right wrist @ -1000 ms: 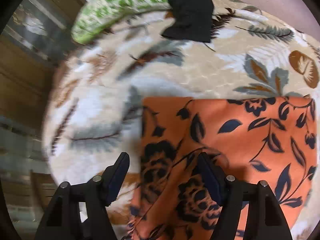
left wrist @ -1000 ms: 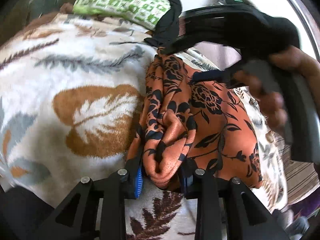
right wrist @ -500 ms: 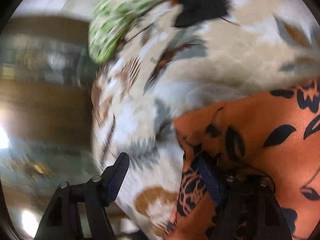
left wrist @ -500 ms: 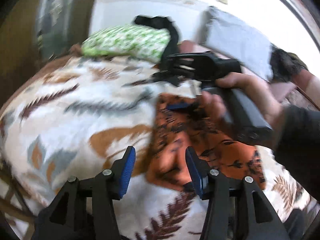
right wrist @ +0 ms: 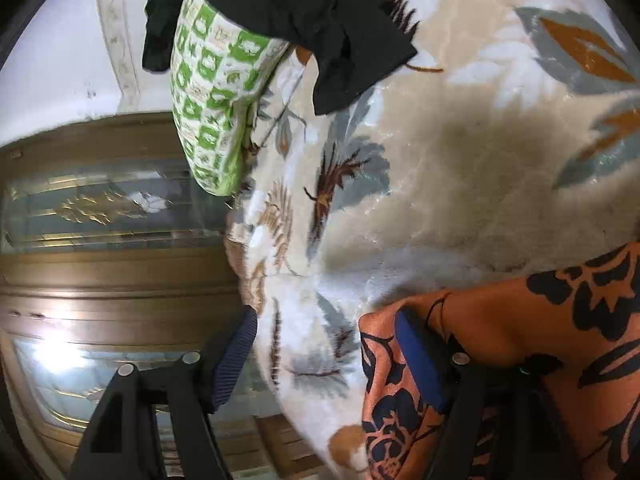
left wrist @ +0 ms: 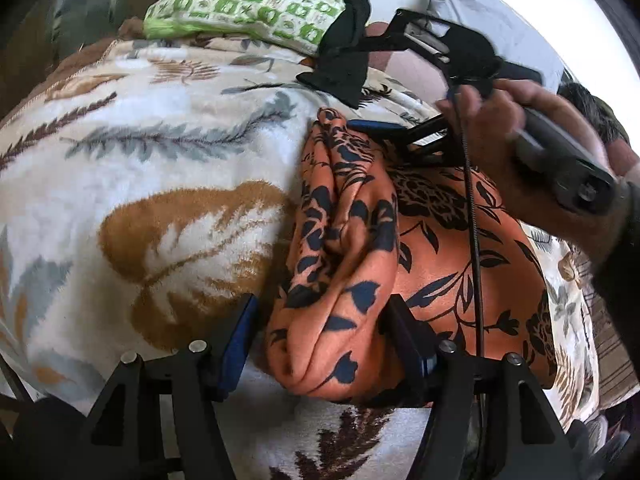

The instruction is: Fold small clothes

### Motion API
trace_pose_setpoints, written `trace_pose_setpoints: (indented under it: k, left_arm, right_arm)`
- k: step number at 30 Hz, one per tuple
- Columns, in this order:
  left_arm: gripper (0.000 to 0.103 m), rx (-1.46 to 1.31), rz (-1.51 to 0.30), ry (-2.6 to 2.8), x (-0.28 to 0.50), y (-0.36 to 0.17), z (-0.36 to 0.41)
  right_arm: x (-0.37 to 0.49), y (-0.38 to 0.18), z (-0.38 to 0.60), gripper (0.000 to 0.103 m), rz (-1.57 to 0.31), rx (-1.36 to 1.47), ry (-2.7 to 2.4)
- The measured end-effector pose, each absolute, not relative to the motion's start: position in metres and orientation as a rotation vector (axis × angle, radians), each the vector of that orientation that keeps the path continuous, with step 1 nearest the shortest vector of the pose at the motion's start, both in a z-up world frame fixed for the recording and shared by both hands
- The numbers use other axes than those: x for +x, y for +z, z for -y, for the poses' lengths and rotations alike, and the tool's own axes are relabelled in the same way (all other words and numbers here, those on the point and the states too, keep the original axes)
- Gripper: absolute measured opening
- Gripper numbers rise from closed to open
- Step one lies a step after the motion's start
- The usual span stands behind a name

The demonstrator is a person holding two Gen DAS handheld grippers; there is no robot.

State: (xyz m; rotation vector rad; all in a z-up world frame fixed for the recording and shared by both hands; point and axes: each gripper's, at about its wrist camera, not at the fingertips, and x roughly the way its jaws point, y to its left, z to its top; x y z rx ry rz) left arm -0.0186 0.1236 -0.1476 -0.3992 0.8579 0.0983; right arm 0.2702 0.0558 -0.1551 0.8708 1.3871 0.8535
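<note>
An orange cloth with a dark floral print point(left wrist: 440, 260) lies on the leaf-patterned blanket point(left wrist: 160, 160), its left edge bunched into a thick fold. My left gripper point(left wrist: 320, 320) straddles the near end of that fold. Its jaws are opening and the blue pads stand off the fabric. A hand point(left wrist: 500, 140) holds my right gripper point(left wrist: 372, 80) at the cloth's far corner, open, with its lower finger lying on the fabric. In the right wrist view the right gripper point(right wrist: 324, 340) is open, its right finger resting against the orange cloth point(right wrist: 560, 320); nothing is pinched.
A green-and-white patterned pillow point(left wrist: 248, 8) sits at the head of the bed with a black garment point(left wrist: 344, 60) draped over it. The right wrist view shows a wooden panel with glass point(right wrist: 100, 240) beyond the bed's edge.
My left gripper has let go of the bunched fold and its jaws have spread. The right gripper has rolled and come down onto the cloth's far corner.
</note>
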Motion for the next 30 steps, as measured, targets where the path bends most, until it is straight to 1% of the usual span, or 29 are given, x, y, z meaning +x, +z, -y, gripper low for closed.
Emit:
trace_pose_setpoints:
  k: [5, 7, 10, 11, 12, 13, 15, 17, 20, 25, 26, 27, 29, 30]
  left_arm:
    - [0.067, -0.376, -0.84, 0.103, -0.038, -0.132, -0.117]
    - [0.067, -0.364, -0.81, 0.102, -0.045, -0.118, -0.119]
    - [0.067, -0.358, -0.765, 0.095, -0.056, -0.097, -0.124]
    - [0.068, -0.36, -0.75, 0.087, -0.056, -0.089, -0.124]
    - [0.072, -0.361, -0.743, 0.08, -0.053, -0.084, -0.125]
    - [0.074, -0.354, -0.736, 0.066, -0.046, -0.079, -0.124]
    - [0.075, -0.34, -0.724, 0.043, -0.03, -0.071, -0.122]
    - [0.077, -0.32, -0.721, 0.009, -0.01, -0.068, -0.119]
    - [0.077, -0.274, -0.797, 0.05, 0.025, -0.083, -0.117]
    - [0.078, -0.202, -1.011, 0.142, 0.068, -0.131, -0.118]
    - [0.08, -0.224, -1.023, 0.149, 0.068, -0.136, -0.121]
    - [0.08, -0.259, -1.018, 0.155, 0.067, -0.14, -0.125]
    - [0.081, -0.288, -1.016, 0.158, 0.064, -0.143, -0.129]
    - [0.081, -0.279, -1.011, 0.158, 0.063, -0.144, -0.128]
  right_arm:
    - [0.237, -0.11, -0.005, 0.077, -1.287, 0.777, 0.91]
    - [0.21, -0.095, 0.032, 0.077, -1.232, 0.725, 0.901]
    - [0.168, -0.089, 0.105, 0.078, -1.158, 0.674, 0.84]
    - [0.155, -0.093, 0.129, 0.082, -1.138, 0.673, 0.805]
    - [0.137, -0.105, 0.159, 0.084, -1.126, 0.7, 0.746]
    - [0.128, -0.114, 0.177, 0.084, -1.129, 0.732, 0.707]
    - [0.105, -0.152, 0.212, 0.085, -1.191, 0.883, 0.638]
    - [0.092, -0.169, 0.219, 0.085, -1.214, 0.947, 0.656]
    - [0.081, -0.183, 0.202, 0.085, -1.238, 1.045, 0.758]
    - [0.09, -0.202, 0.176, 0.085, -1.249, 1.108, 0.718]
    - [0.09, -0.198, 0.172, 0.082, -1.258, 1.081, 0.711]
    - [0.091, -0.19, 0.167, 0.06, -1.263, 1.021, 0.72]
    - [0.086, -0.171, 0.161, 0.038, -1.267, 0.866, 0.669]
    - [0.083, -0.164, 0.16, 0.036, -1.263, 0.83, 0.648]
